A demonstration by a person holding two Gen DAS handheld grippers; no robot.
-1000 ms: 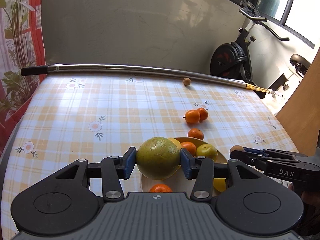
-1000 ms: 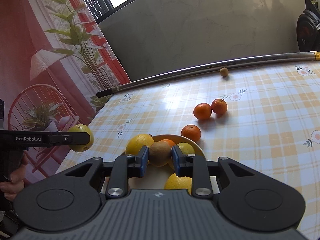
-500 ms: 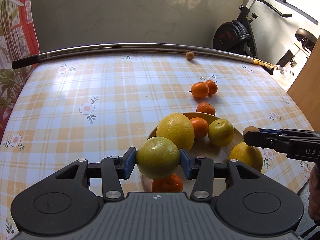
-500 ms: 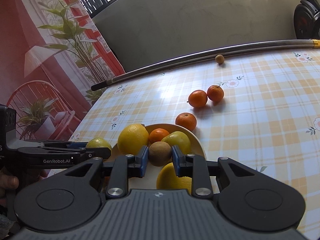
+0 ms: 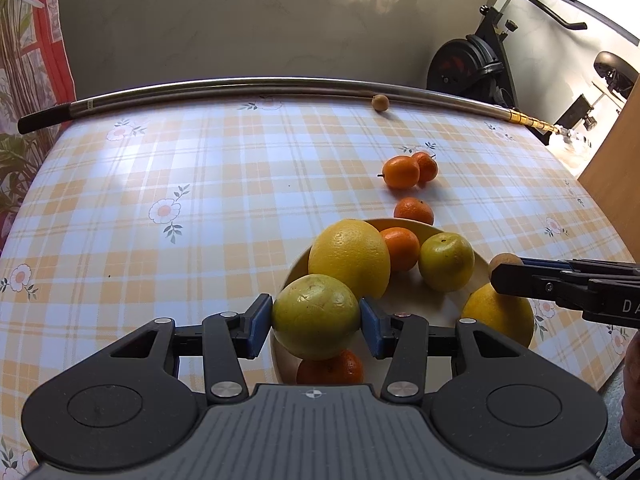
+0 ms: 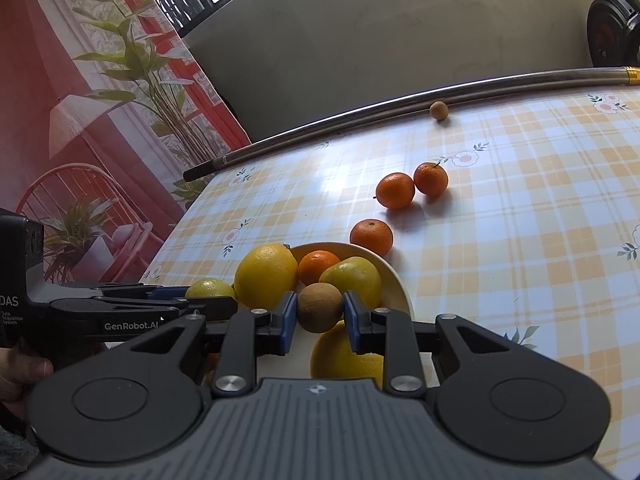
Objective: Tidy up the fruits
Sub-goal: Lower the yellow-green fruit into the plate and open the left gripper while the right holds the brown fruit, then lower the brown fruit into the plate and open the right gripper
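Observation:
My left gripper (image 5: 316,322) is shut on a large yellow-green citrus (image 5: 316,316) and holds it over the near left of the cream bowl (image 5: 404,294). My right gripper (image 6: 320,314) is shut on a small brown kiwi-like fruit (image 6: 320,307) over the bowl's (image 6: 394,280) right side. The bowl holds a big yellow citrus (image 5: 350,258), a tangerine (image 5: 400,248), a green-yellow fruit (image 5: 446,262), another yellow citrus (image 5: 500,316) and a tangerine (image 5: 330,368) under my left gripper. The right gripper (image 5: 500,270) shows from the side in the left wrist view.
Three tangerines lie on the checked tablecloth beyond the bowl: one (image 5: 413,211) by the rim and a touching pair (image 5: 400,172). A small brown fruit (image 5: 380,102) rests against a metal pole (image 5: 240,86) along the far edge. An exercise bike (image 5: 472,64) stands behind.
Both grippers have moved forward and lower over the bowl with their fruits still held. The bowl's contents now show fully in both views.

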